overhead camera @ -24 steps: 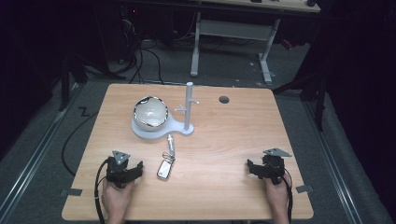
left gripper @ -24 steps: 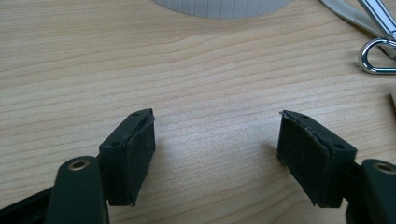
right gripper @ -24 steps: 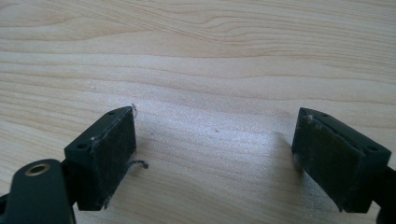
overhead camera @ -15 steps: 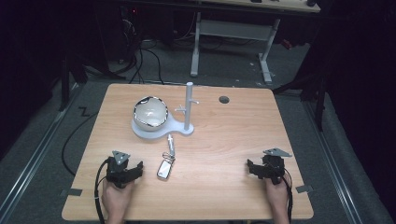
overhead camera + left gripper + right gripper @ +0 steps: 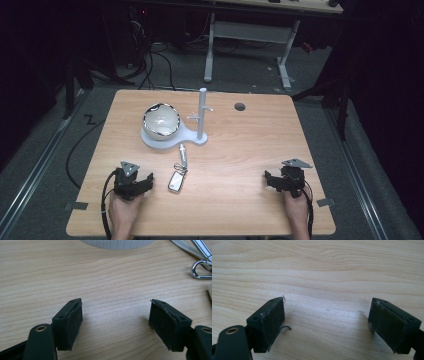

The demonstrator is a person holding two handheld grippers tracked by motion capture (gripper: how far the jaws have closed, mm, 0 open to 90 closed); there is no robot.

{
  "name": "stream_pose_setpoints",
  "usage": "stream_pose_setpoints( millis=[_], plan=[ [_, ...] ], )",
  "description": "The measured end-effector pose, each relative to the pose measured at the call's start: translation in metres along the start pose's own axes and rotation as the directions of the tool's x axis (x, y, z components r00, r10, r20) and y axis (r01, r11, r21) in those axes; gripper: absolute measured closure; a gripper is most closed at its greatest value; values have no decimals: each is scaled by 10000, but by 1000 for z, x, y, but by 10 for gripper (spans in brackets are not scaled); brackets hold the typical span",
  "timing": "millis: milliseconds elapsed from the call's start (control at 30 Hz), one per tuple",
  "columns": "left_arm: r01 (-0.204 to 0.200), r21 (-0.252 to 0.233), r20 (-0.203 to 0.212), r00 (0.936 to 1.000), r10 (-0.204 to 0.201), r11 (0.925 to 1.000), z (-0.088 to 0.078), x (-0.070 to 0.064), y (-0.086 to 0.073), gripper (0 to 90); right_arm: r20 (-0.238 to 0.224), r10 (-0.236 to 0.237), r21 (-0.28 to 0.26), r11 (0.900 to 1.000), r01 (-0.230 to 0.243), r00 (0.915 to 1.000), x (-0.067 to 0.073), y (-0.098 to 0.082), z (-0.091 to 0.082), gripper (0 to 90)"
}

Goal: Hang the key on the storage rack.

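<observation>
Both tongs, left (image 5: 141, 183) and right (image 5: 272, 180), are held wide open, empty, on the desk (image 5: 235, 150). Key fob (image 5: 176, 181) lies at 3 o'clock of left tongs, w/ ring attached; it could be nudged away if approached carelessly.

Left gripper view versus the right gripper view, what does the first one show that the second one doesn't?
The left gripper view takes in things past its own open tongs: the ribbed white edge of the stand base at the top, and at the upper right a silver key ring with a metal piece running up from it. The right gripper view has a loose dark thread hanging off one pad of its own open tongs. Both share the light wooden table and two black jaws held wide apart with nothing between them.
</observation>
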State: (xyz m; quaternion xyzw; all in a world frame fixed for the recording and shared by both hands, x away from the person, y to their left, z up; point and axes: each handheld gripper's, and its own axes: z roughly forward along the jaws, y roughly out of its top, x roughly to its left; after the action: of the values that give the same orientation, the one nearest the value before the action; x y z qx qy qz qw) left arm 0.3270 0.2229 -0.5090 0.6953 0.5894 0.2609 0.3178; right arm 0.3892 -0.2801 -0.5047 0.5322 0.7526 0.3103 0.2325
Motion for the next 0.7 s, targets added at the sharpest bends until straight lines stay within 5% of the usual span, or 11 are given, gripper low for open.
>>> stream_pose_setpoints(
  millis=[433, 700],
  plan=[
    [634, 148, 758, 9950, -643, 9979, -4, 6, 3, 323, 14, 23, 0, 10000, -23, 10000, 0, 0, 0, 139],
    [177, -35, 994, 9949, -173, 9998, -7, -5, 5, 358, 28, 38, -7, 10000, -38, 10000, 0, 0, 0, 139]
  ],
)
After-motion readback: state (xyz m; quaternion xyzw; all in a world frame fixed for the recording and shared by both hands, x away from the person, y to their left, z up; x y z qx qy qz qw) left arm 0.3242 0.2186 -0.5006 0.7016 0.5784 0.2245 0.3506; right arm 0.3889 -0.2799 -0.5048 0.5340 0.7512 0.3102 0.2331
